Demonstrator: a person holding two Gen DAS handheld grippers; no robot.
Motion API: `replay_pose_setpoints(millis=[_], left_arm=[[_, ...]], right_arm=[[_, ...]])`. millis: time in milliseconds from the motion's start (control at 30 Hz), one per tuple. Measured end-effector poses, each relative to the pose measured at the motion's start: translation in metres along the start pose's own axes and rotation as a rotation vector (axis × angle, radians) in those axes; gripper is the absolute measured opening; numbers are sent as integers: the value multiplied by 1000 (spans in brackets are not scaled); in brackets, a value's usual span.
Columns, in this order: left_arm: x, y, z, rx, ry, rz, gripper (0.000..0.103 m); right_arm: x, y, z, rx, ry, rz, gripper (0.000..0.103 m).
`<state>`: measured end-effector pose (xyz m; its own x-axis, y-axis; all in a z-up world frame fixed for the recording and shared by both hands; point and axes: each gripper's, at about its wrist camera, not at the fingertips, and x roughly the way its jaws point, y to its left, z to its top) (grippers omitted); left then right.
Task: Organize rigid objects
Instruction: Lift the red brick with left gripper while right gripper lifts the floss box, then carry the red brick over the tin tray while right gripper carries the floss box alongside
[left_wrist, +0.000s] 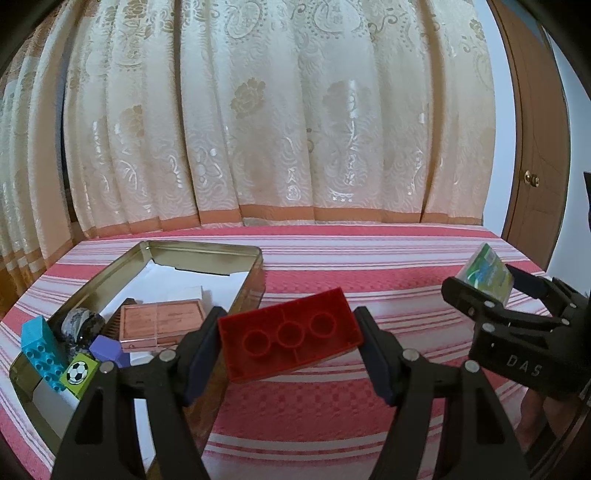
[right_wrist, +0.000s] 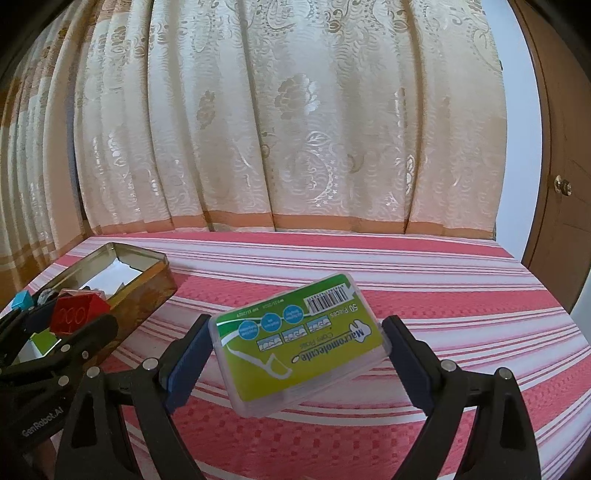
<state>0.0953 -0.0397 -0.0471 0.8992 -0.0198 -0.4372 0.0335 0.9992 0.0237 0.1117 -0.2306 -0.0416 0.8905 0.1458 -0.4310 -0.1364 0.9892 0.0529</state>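
My left gripper (left_wrist: 290, 341) is shut on a red toy brick (left_wrist: 291, 332), held above the striped bed with its hollow underside facing the camera, just right of an open gold tin (left_wrist: 207, 251). My right gripper (right_wrist: 297, 349) is shut on a clear floss-pick box with a green label (right_wrist: 299, 343), held tilted above the cover. In the left wrist view the right gripper (left_wrist: 487, 288) and the floss box (left_wrist: 487, 273) show at the right. In the right wrist view the left gripper (right_wrist: 70, 325), the red brick (right_wrist: 75, 315) and the tin (right_wrist: 147, 280) sit at the left.
The tin holds a blue brick (left_wrist: 38, 347), a green soccer-ball block (left_wrist: 79, 373), a purple block (left_wrist: 107, 349), a copper-pink case (left_wrist: 162, 325), a dark mottled ball (left_wrist: 81, 321) and white paper. A pink-and-white striped cover (left_wrist: 369, 266) spreads ahead; a curtain (left_wrist: 277, 129) hangs behind, a wooden door (left_wrist: 535, 166) at right.
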Motion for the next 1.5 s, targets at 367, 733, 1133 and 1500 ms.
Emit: replay_pose_setpoints(millis=[367,733,1133,1500], left_arm=[[-10,5,-2,-2,-28,15,70],[-20,18,-4,-36,-64,34,70],[-28,22,-7,-44,-92,57,70],[-34,29,-8,-58,-116,77,70]], right_arm=[[-1,5,-1,13,6,30,92],[-8,20,-3,4,-12,52,92],[-13,31,-5,-4,-24,77,92],[-15,34,-5,6,-24,102,92]])
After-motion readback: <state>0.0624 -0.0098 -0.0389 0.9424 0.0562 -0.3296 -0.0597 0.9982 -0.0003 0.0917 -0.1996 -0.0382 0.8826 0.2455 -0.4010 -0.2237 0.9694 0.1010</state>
